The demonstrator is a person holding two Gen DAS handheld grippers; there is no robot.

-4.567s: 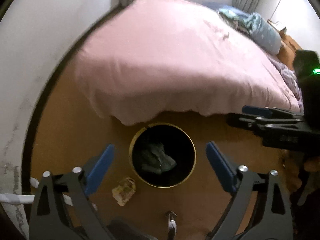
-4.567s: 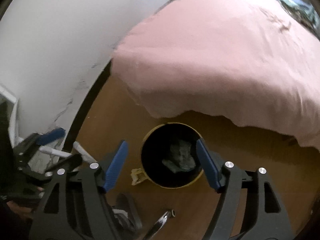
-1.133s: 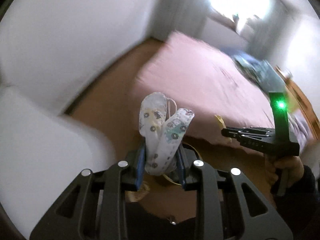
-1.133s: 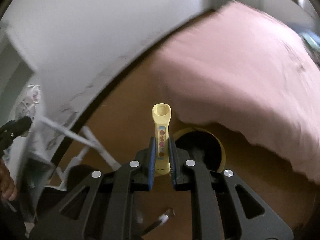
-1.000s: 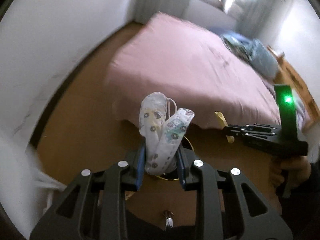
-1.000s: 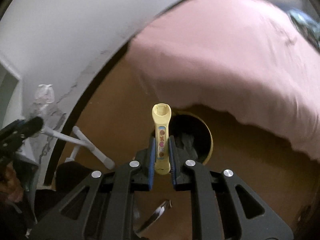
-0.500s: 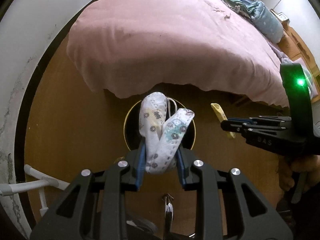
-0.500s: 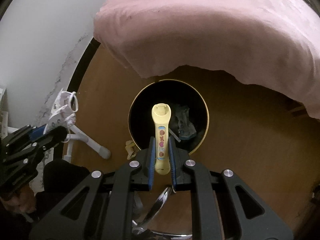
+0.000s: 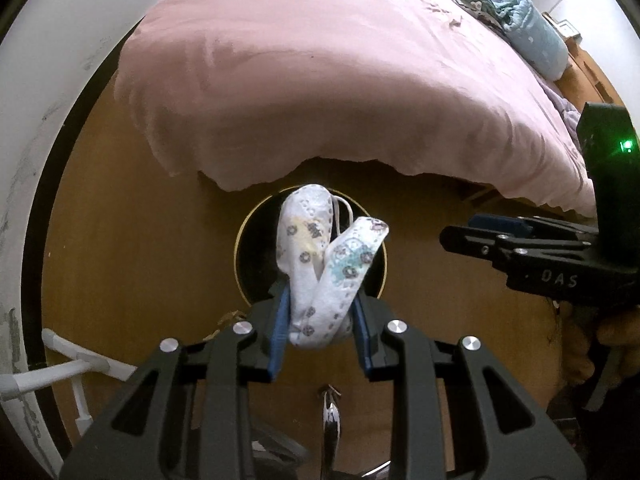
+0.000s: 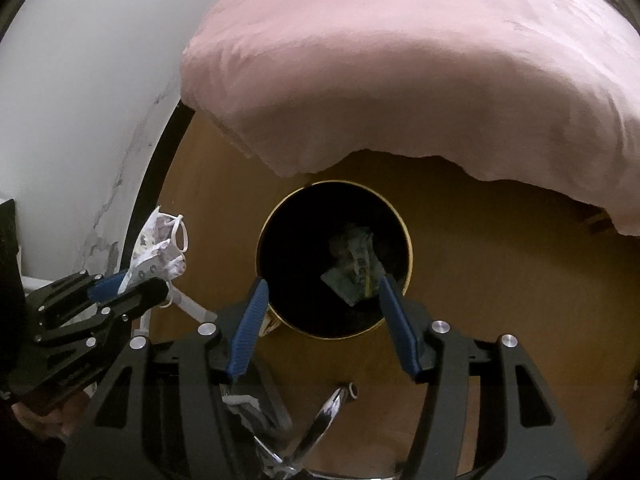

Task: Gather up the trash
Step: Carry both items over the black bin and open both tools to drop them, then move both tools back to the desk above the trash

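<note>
My left gripper (image 9: 320, 312) is shut on a white patterned face mask (image 9: 320, 272) and holds it just above the near rim of a black bin with a gold rim (image 9: 240, 240). My right gripper (image 10: 322, 312) hangs open over the same bin (image 10: 408, 248) with nothing between its blue pads. A yellow stick (image 10: 365, 276) lies inside on crumpled trash. In the right wrist view the left gripper (image 10: 120, 284) with the mask (image 10: 160, 248) is at the left. In the left wrist view the right gripper (image 9: 460, 236) is at the right, held by a hand.
A bed with a pink cover (image 9: 340, 80) overhangs the floor just behind the bin. The white wall (image 9: 40, 80) and a white tube rack (image 9: 60, 372) are on the left. A small pale scrap (image 9: 228, 316) lies on the wooden floor by the bin.
My right gripper has opened and the yellow stick it held now lies in the bin. Both grippers have come lower over the bin. The left one still holds the mask.
</note>
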